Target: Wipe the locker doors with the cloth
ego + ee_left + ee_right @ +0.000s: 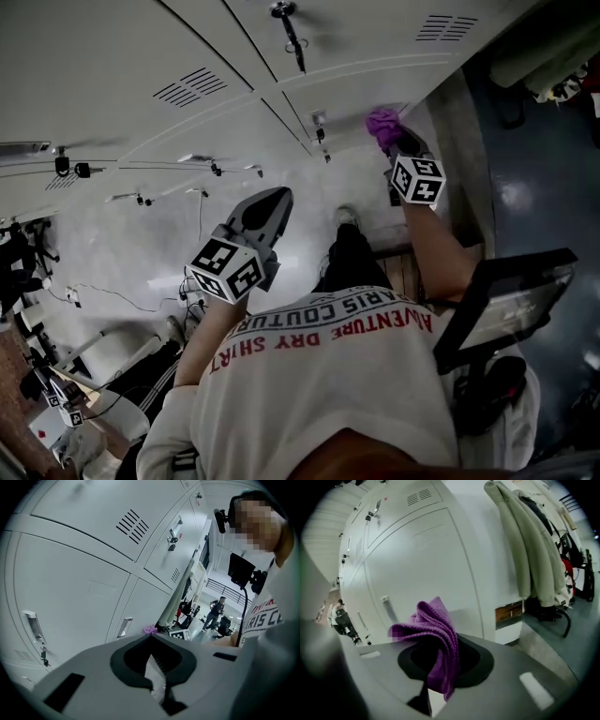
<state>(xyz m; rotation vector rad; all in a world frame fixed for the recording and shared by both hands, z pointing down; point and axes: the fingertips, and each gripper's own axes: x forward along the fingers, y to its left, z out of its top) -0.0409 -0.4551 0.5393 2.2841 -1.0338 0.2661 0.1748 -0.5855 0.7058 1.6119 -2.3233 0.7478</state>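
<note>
Dim, cool grey indoor light, head view underexposed with pale glare spots on the floor [514, 197], gripper views fisheye with black corners and bowed locker doors [70, 588], near foreground soft, mosaic patch on the purple cloth [440, 639].

One left hand-held gripper [278, 195], one right hand-held gripper [394, 152], one purple cloth [382, 122], and one distant bystander [215, 612].

Right hand-held gripper [395, 142] clamped (left hand-held gripper [273, 198] closed).

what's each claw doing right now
left claw: closed, nothing in it
right claw: closed on the purple cloth
</note>
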